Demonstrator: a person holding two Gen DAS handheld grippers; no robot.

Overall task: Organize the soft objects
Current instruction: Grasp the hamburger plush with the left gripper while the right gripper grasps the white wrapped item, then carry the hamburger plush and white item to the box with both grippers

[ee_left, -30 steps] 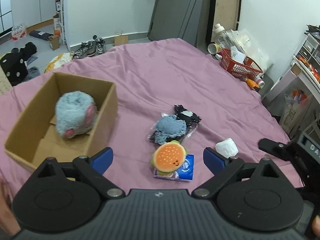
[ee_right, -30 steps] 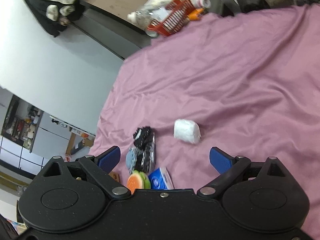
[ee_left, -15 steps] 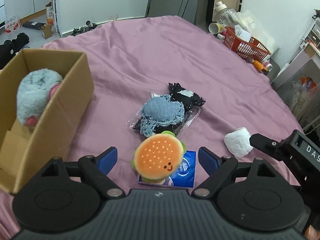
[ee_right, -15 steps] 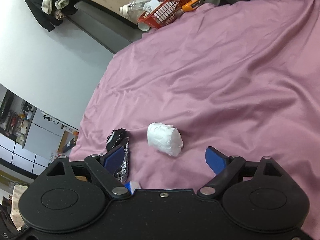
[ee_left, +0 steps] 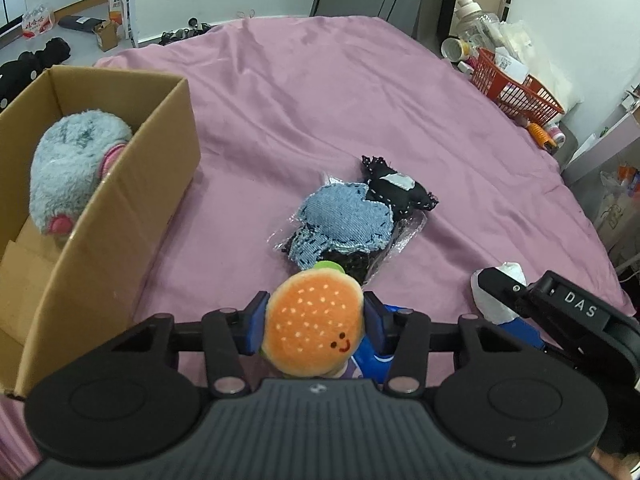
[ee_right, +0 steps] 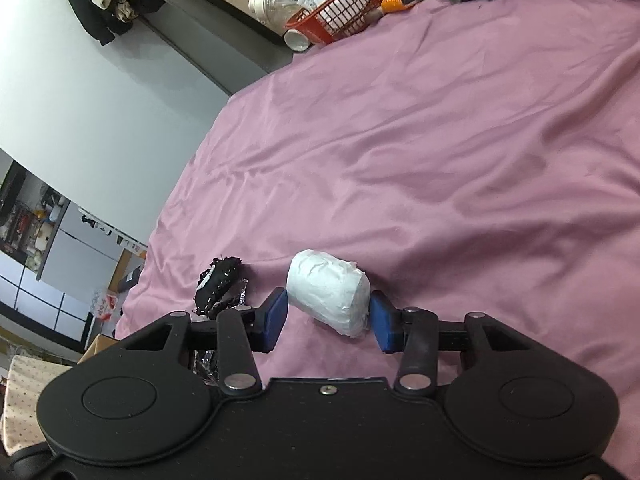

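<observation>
Left gripper [ee_left: 314, 330]: blue jaws closed against both sides of the burger plush [ee_left: 314, 334], which sits squarely between them, bun face up, above a blue tissue pack [ee_left: 370, 360] on the purple bedsheet [ee_left: 320, 100]. Just beyond the plush lies a clear bag holding a denim patch [ee_left: 344, 222] and a black stitched toy [ee_left: 396, 188]. To the left stands an open cardboard box [ee_left: 120, 216] with a grey furry plush [ee_left: 70, 164] inside.

Right gripper [ee_right: 328, 320]: jaws narrowed around the white wad [ee_right: 328, 294], one pad at each end of it; the right pad touches it, while the left pad appears to sit just beside it. Whether the grip is firm cannot be told. The wad rests on the sheet, centred between the jaws, with the black toy [ee_right: 218, 284] near it to the left. In the left wrist view the same wad [ee_left: 494, 300] lies partly hidden behind the right gripper's black body.

Background: a red basket [ee_left: 516, 92] with bottles beside the bed's far right edge.
</observation>
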